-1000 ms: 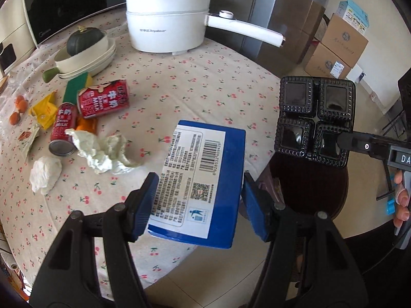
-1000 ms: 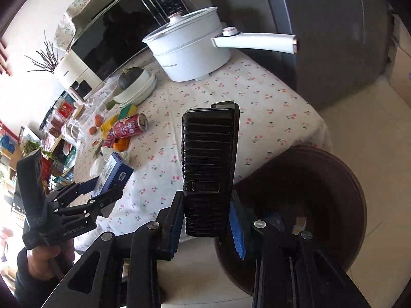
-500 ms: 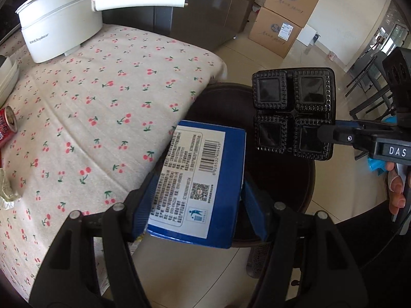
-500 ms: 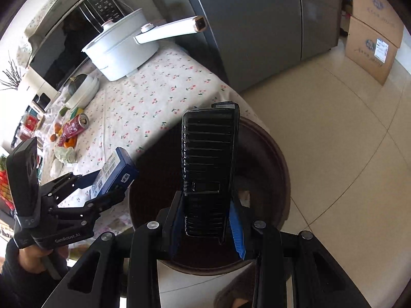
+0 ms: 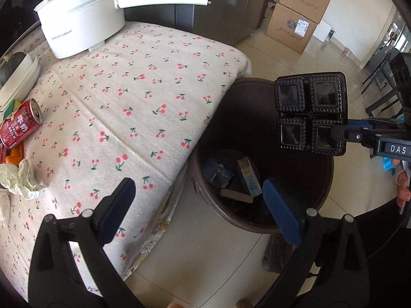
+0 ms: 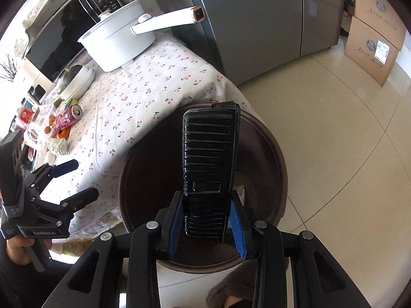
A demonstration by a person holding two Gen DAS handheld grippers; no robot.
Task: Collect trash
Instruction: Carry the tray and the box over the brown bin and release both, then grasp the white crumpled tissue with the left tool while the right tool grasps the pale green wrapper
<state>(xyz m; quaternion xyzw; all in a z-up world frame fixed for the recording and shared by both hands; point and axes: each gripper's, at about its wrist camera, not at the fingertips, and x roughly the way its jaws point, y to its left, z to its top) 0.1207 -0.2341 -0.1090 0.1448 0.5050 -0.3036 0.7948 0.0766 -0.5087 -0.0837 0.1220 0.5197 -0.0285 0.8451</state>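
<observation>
My left gripper (image 5: 197,187) hangs over the edge of the dark brown bin (image 5: 244,118), its jaws opening wide with nothing between them. A blue box (image 5: 218,173) and other cartons lie at the bin's bottom. My right gripper (image 6: 205,202) holds a black four-cell plastic tray (image 6: 209,154) upright above the bin (image 6: 272,154). Its jaws are opening, and the tray still sits between the pads. In the left wrist view the tray (image 5: 310,115) shows face-on. A red can (image 5: 19,125) and crumpled paper (image 5: 23,177) lie on the table.
The table carries a cherry-print cloth (image 5: 143,97), whose corner overhangs the bin. A white pot (image 5: 79,23) with a long handle stands at the back. Cardboard boxes (image 5: 295,20) are stacked on the tiled floor. A grey fridge (image 6: 257,20) stands behind the table.
The left gripper has opened, and the blue box has left it and dropped out of its jaws. Both grippers swung from the table to over the bin. The black tray stays in the right gripper.
</observation>
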